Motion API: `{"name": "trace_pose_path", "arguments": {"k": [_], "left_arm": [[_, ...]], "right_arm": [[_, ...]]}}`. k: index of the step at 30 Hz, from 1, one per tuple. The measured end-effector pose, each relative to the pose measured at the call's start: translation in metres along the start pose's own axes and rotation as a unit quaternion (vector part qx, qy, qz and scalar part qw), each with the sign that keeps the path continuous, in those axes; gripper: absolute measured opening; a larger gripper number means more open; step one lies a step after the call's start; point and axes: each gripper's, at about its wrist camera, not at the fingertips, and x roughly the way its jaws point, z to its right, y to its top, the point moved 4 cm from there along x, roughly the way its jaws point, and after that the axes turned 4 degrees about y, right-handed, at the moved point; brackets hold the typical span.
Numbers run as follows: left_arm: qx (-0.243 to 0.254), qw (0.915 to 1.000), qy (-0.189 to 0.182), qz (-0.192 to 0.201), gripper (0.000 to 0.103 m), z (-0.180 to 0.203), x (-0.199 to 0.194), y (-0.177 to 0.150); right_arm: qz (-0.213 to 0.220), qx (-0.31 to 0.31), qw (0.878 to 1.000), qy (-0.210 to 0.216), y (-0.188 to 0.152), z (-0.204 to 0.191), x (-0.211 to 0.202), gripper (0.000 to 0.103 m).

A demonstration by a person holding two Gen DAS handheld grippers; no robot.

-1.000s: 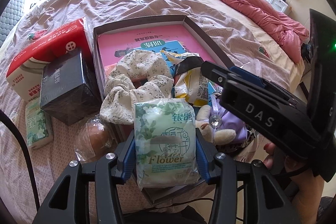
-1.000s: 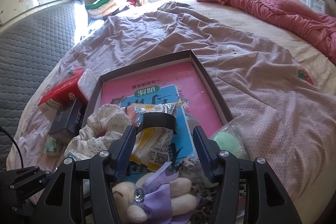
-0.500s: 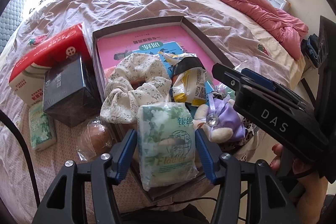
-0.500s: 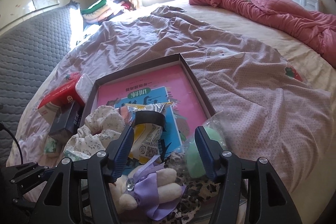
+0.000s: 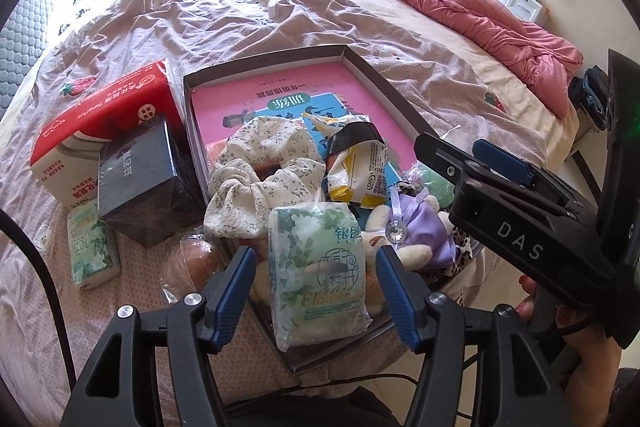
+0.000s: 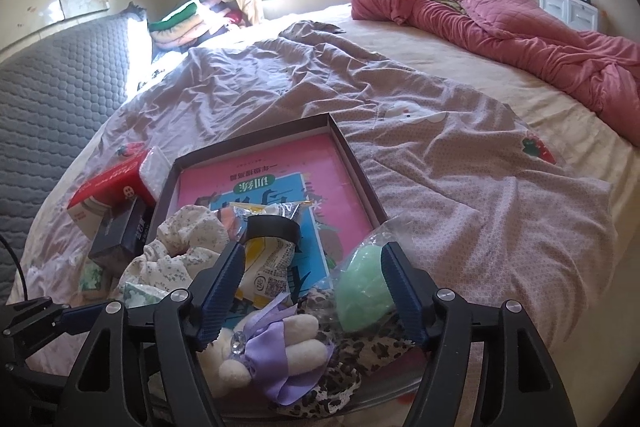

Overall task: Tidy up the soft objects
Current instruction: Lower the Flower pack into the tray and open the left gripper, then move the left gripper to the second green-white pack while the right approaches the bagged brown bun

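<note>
Hovering over a crowded box [image 5: 360, 67] on the bed [image 5: 280, 19], both sets of jaws spread wide.

Sitting between the left gripper's [image 5: 312, 291] blue fingers [image 5: 234, 295] but touching neither: a green tissue pack [image 5: 318, 275], lying on the box's near edge. Crowding the box behind it: a floral scrunchie [image 5: 260, 179], a snack packet [image 5: 360, 167] and a plush toy [image 5: 412, 231] with a purple bow. Framing that toy, the right gripper [image 6: 312, 295], gripping nothing, with a bagged green sponge [image 6: 360, 287] just beside its right finger. Lying outside on the left: a red tissue box [image 5: 104, 123] and a dark box [image 5: 144, 183].
</note>
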Motion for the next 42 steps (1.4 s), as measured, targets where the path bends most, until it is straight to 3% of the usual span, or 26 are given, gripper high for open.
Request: {"name": "trace_pose_path", "arguments": {"k": [19,30,42], "left_arm": [[-0.021,0.9990,0.021,0.035,0.065,-0.030,-0.044,-0.006],[-0.082,0.9932,0.054,0.064,0.065,-0.096,-0.080,-0.014],[-0.143,0.9853,0.077,0.054,0.066,-0.161,-0.085,-0.038]], "right_arm": [[0.041,-0.031,0.999,0.018,0.017,-0.033,-0.039,0.075],[0.049,-0.075,0.995,0.044,0.019,-0.076,-0.055,0.075],[0.020,-0.171,0.981,0.087,-0.003,-0.149,-0.048,0.075]]}}
